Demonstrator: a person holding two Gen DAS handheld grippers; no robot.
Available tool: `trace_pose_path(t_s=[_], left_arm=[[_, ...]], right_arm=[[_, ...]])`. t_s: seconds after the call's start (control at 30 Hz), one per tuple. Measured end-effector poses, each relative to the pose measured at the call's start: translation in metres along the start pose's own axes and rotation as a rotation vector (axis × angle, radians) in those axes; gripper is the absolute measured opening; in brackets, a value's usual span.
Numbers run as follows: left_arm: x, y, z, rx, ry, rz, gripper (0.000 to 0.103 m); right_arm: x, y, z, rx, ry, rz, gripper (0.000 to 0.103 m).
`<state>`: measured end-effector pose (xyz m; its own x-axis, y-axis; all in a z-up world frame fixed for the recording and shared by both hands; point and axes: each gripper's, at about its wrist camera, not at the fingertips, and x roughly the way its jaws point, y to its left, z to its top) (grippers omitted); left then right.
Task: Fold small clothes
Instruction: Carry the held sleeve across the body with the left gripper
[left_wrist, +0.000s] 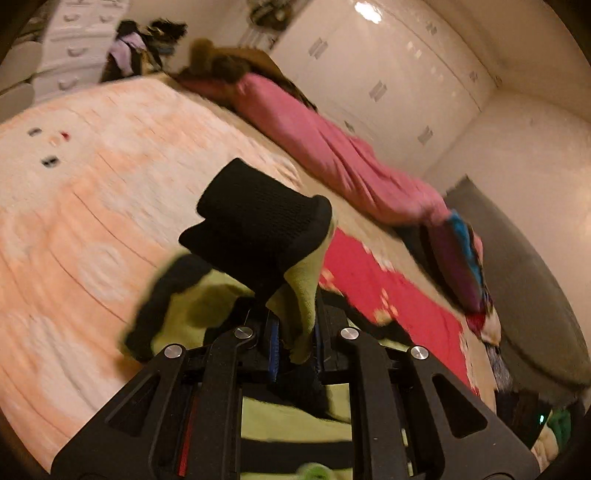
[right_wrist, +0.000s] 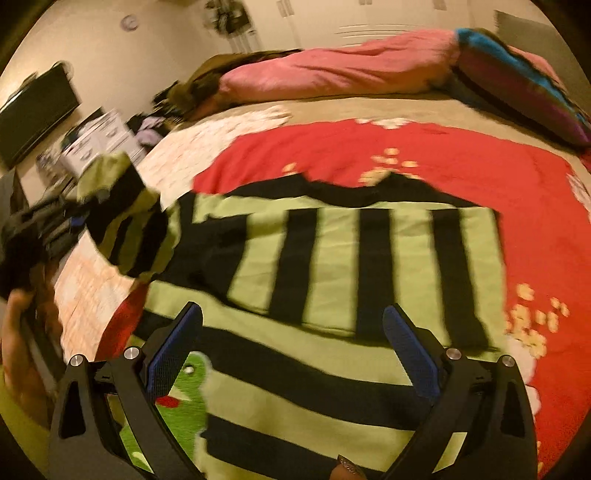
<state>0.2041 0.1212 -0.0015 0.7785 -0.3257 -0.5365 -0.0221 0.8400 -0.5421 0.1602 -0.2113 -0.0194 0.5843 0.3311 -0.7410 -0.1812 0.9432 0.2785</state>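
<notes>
A lime-green and black striped sweater (right_wrist: 332, 266) lies spread on a red blanket (right_wrist: 517, 192) across a bed, directly ahead of and beneath the right gripper (right_wrist: 291, 354), whose blue-padded jaws stand wide apart above the cloth with nothing between them. A green frog patch (right_wrist: 184, 391) on the garment sits just inside that gripper's left finger.

Off to the right gripper's left, the left gripper (left_wrist: 293, 343) has its jaws clamped tight on one sleeve (left_wrist: 258, 236) of the sweater, the black ribbed cuff standing up just beyond its fingertips and clear of the peach-patterned bedspread (left_wrist: 92, 206) below. More striped fabric hangs beneath its frame.

Far beyond both grippers, a pink duvet (right_wrist: 332, 74) is bunched along the bed's far edge, with a blue and purple pillow (right_wrist: 524, 88) at its right end. White wardrobe doors (left_wrist: 388, 74) fill the wall behind.
</notes>
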Motion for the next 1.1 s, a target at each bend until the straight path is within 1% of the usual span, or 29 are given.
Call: trace_pose_path(t_s=[0.07, 0.1, 0.2, 0.23, 0.27, 0.33, 0.37, 0.4, 0.43, 0.47, 0.5, 0.53, 0.57, 0.6, 0.63, 0.67, 0.7, 0.73, 0.77, 0.83, 0.9, 1.0, 1.03, 1.07, 1.1], left_arm=[[0.014, -0.021, -0.015, 0.02, 0.05, -0.022, 0.007], [0.021, -0.036, -0.023, 0.042, 0.075, -0.025, 0.007], [0.039, -0.057, -0.039, 0.061, 0.138, -0.02, 0.007], [0.048, -0.063, -0.05, 0.048, 0.172, -0.006, 0.011], [0.055, -0.065, -0.056, 0.035, 0.199, 0.0, 0.018], [0.068, -0.068, -0.074, 0.027, 0.244, 0.022, 0.023], [0.074, -0.068, -0.082, 0.031, 0.264, 0.03, 0.028], [0.079, -0.066, -0.09, 0.035, 0.287, 0.029, 0.034], [0.08, -0.062, -0.094, 0.034, 0.296, 0.025, 0.045], [0.079, -0.059, -0.098, 0.029, 0.302, 0.013, 0.05], [0.076, -0.056, -0.099, 0.023, 0.301, -0.005, 0.052], [0.075, -0.056, -0.098, 0.019, 0.299, -0.017, 0.058], [0.071, -0.056, -0.096, 0.021, 0.286, -0.03, 0.062], [0.065, -0.058, -0.095, 0.035, 0.266, -0.04, 0.063], [0.055, -0.061, -0.091, 0.069, 0.229, -0.027, 0.064], [0.038, -0.067, -0.087, 0.144, 0.143, 0.043, 0.066], [0.03, -0.069, -0.086, 0.18, 0.101, 0.08, 0.07], [0.018, -0.07, -0.082, 0.229, 0.03, 0.154, 0.074], [0.01, -0.067, -0.079, 0.249, -0.02, 0.21, 0.074], [0.003, -0.056, -0.069, 0.238, -0.069, 0.288, 0.074], [0.0, -0.043, -0.063, 0.209, -0.088, 0.339, 0.074], [-0.001, -0.021, -0.06, 0.176, -0.103, 0.391, 0.074], [0.002, -0.016, -0.062, 0.182, -0.097, 0.413, 0.074], [0.008, -0.01, -0.064, 0.174, -0.065, 0.434, 0.074], [0.012, -0.009, -0.064, 0.163, -0.049, 0.431, 0.074]], right_arm=[[-0.008, -0.015, 0.0, 0.033, -0.016, -0.023, 0.097], [-0.012, -0.024, 0.001, 0.051, -0.025, -0.033, 0.097], [-0.023, -0.048, 0.002, 0.107, -0.048, -0.075, 0.097], [-0.026, -0.057, 0.002, 0.132, -0.054, -0.086, 0.097], [-0.028, -0.062, 0.002, 0.149, -0.056, -0.095, 0.097], [-0.03, -0.077, 0.001, 0.197, -0.053, -0.123, 0.098], [-0.031, -0.08, -0.001, 0.213, -0.05, -0.125, 0.098], [-0.031, -0.083, -0.001, 0.224, -0.046, -0.122, 0.098], [-0.032, -0.084, -0.002, 0.229, -0.044, -0.115, 0.098], [-0.031, -0.082, -0.003, 0.224, -0.044, -0.113, 0.098], [-0.031, -0.081, -0.003, 0.217, -0.045, -0.11, 0.098], [-0.03, -0.077, -0.003, 0.208, -0.046, -0.102, 0.098], [-0.03, -0.074, -0.003, 0.205, -0.044, -0.095, 0.098], [-0.028, -0.069, -0.003, 0.202, -0.038, -0.082, 0.098], [-0.026, -0.065, -0.002, 0.197, -0.032, -0.062, 0.098], [-0.025, -0.061, 0.0, 0.192, -0.029, -0.045, 0.098], [-0.022, -0.055, 0.0, 0.187, -0.023, -0.016, 0.098], [-0.019, -0.051, 0.0, 0.188, -0.014, 0.01, 0.098], [-0.011, -0.045, -0.001, 0.199, 0.016, 0.055, 0.098], [0.002, -0.034, -0.003, 0.211, 0.053, 0.099, 0.098], [0.018, -0.023, -0.004, 0.212, 0.09, 0.123, 0.098], [0.039, -0.009, -0.003, 0.216, 0.129, 0.154, 0.098], [0.047, -0.004, -0.003, 0.218, 0.135, 0.164, 0.098], [0.052, -0.001, -0.002, 0.217, 0.137, 0.168, 0.098], [0.057, 0.001, -0.001, 0.217, 0.137, 0.171, 0.098]])
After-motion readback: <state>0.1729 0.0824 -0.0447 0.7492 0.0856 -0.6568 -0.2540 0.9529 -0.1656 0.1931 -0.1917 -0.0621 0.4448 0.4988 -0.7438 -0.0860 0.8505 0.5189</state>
